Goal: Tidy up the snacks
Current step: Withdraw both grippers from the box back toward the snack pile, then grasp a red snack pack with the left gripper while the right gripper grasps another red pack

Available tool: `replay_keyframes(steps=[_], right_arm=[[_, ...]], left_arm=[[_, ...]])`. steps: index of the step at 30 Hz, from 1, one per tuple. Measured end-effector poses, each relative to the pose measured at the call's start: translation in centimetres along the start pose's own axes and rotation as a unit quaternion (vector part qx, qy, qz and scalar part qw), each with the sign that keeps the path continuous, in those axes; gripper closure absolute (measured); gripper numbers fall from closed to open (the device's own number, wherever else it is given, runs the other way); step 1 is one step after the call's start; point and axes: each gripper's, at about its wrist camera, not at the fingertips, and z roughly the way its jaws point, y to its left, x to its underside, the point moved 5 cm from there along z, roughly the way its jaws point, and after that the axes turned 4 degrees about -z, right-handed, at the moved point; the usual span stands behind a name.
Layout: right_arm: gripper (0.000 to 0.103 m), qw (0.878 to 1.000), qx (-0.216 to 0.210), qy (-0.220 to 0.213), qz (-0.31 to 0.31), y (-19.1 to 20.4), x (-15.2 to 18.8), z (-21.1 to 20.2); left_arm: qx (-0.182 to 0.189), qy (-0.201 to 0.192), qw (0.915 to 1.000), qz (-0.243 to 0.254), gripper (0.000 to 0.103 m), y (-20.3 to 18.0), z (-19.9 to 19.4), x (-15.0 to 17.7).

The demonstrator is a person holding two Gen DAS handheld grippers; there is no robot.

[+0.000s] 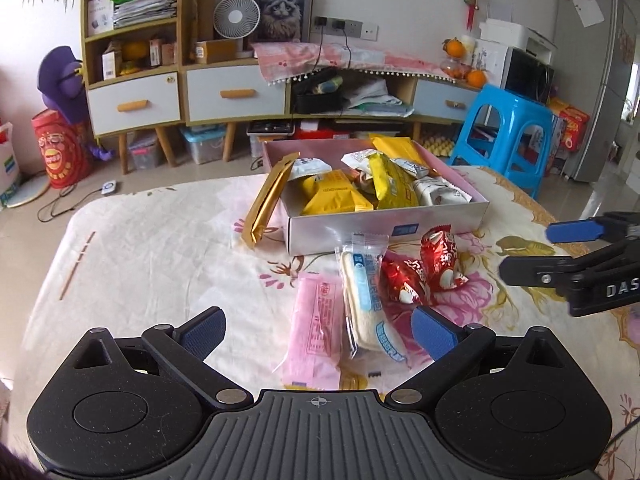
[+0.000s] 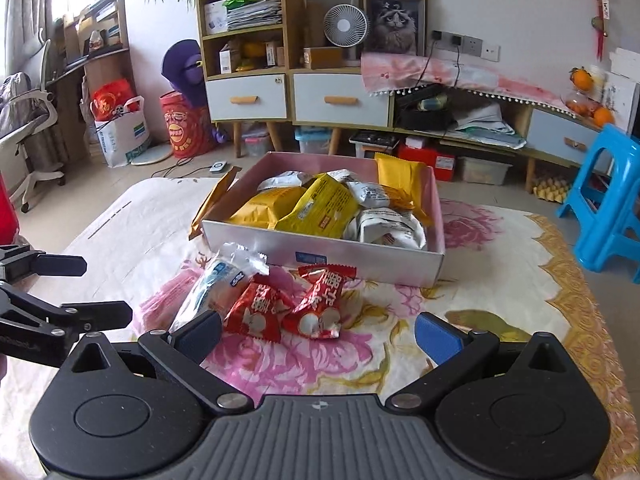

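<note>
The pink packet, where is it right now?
The pink packet lies flat on the flowered tablecloth, in front of the snack box, just left of the white-and-blue packet in the left wrist view, between the open left gripper's fingers.

The left gripper hangs low over the table, with its two blue pads spread wide. Between them lie a pink packet and a clear packet with blue writing, side by side. Two red snacks sit just past them, near the silver box. The box is full of yellow and white packets. A gold packet leans on the box's left wall. The right gripper pokes in from the right, spread apart.
</note>
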Motion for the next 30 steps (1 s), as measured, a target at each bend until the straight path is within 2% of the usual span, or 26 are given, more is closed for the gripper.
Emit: replay_keyframes(steps=[3, 6, 10, 14, 16, 17, 19, 22, 28, 30], right_arm=[[0.008, 1.0, -0.018, -0.006, -0.006, 0.3, -0.1, 0.9], [0.008, 0.999, -0.036, -0.009, -0.012, 0.9, -0.4, 1.8], [0.008, 1.0, -0.03, 0.002, -0.003, 0.3, -0.5, 3.0], [0.01, 0.999, -0.024, 0.006, 0.022, -1.1, -0.7, 3.6], [0.016, 0.999, -0.022, 0.007, 0.042, -1.9, -0.8, 3.9], [0.02, 0.998, -0.024, 0.011, 0.053, -2.2, -0.9, 4.1], [0.03, 0.997, -0.032, 0.017, 0.065, -2.5, -1.0, 4.5], [0.042, 0.995, -0.046, 0.024, 0.086, -2.6, -0.9, 5.2], [0.068, 0.991, -0.074, 0.055, 0.096, -2.0, 0.3, 6.9], [0.071, 0.991, -0.074, 0.053, 0.096, -2.2, 0.5, 6.8]], left_arm=[[-0.004, 0.008, 0.9999, 0.008, 0.004, 0.2, 1.0, 0.4], [-0.002, 0.019, 0.9998, -0.007, 0.009, 0.4, 1.7, 0.2], [0.023, -0.005, 0.9994, -0.026, 0.011, -0.2, 1.1, -0.7], [0.054, -0.013, 0.9984, -0.012, 0.024, -2.0, 1.1, -1.1], [0.062, -0.014, 0.998, 0.001, 0.035, -3.1, 1.2, -1.2], [0.065, -0.012, 0.9978, 0.004, 0.038, -3.5, 1.3, -1.2], [0.07, -0.006, 0.9975, 0.004, 0.048, -4.1, 1.6, -1.1], [0.072, 0.013, 0.9973, -0.011, 0.056, -4.4, 2.4, -0.7], [0.074, 0.026, 0.9956, -0.052, 0.06, -5.1, 4.2, -0.2], [0.078, 0.03, 0.9948, -0.059, 0.06, -5.7, 4.9, 0.0]])
